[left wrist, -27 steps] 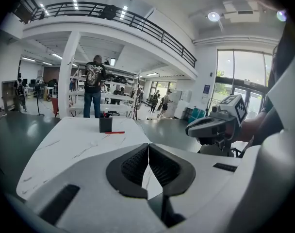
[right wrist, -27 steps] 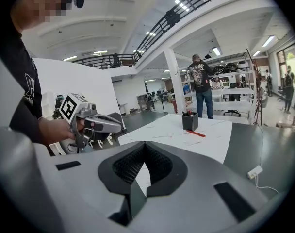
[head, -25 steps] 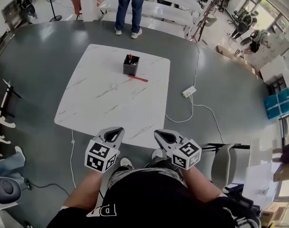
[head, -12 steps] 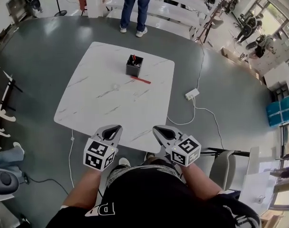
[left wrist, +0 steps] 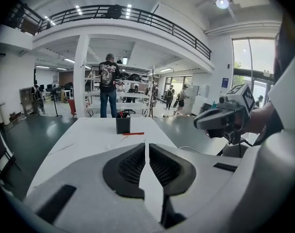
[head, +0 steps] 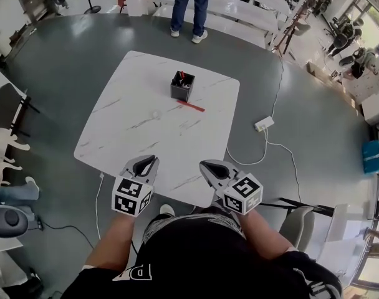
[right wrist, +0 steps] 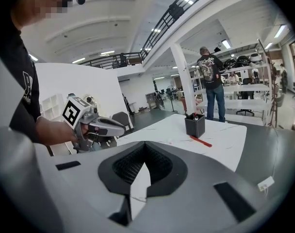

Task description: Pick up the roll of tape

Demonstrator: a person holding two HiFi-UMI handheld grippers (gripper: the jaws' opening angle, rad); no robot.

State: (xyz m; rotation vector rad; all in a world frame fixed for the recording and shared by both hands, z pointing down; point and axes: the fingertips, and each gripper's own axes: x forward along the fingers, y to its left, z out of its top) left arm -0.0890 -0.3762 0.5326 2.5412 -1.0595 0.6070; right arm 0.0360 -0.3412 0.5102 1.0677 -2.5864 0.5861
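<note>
The roll of tape (head: 156, 113) is a small clear ring lying on the white marble table (head: 133, 136), left of centre. It is too small to make out in either gripper view. My left gripper (head: 146, 159) and right gripper (head: 207, 165) are side by side over the table's near edge, well short of the tape. Both are shut with nothing between the jaws. The left gripper view looks along its shut jaws (left wrist: 146, 144) up the table, with the right gripper (left wrist: 220, 118) at its right. The right gripper view shows its own shut jaws (right wrist: 144, 144) and the left gripper (right wrist: 96, 125).
A black pen holder (head: 182, 86) stands toward the table's far side, with a red pen (head: 192, 105) lying just in front of it. A person (head: 192, 8) stands beyond the far edge. A power strip (head: 263, 124) and its cable lie on the floor at right. Chairs (head: 5, 120) stand at left.
Both grippers have moved forward together, from over the floor to over the table's near edge. The tape, the pen holder and the pen have not moved on the table.
</note>
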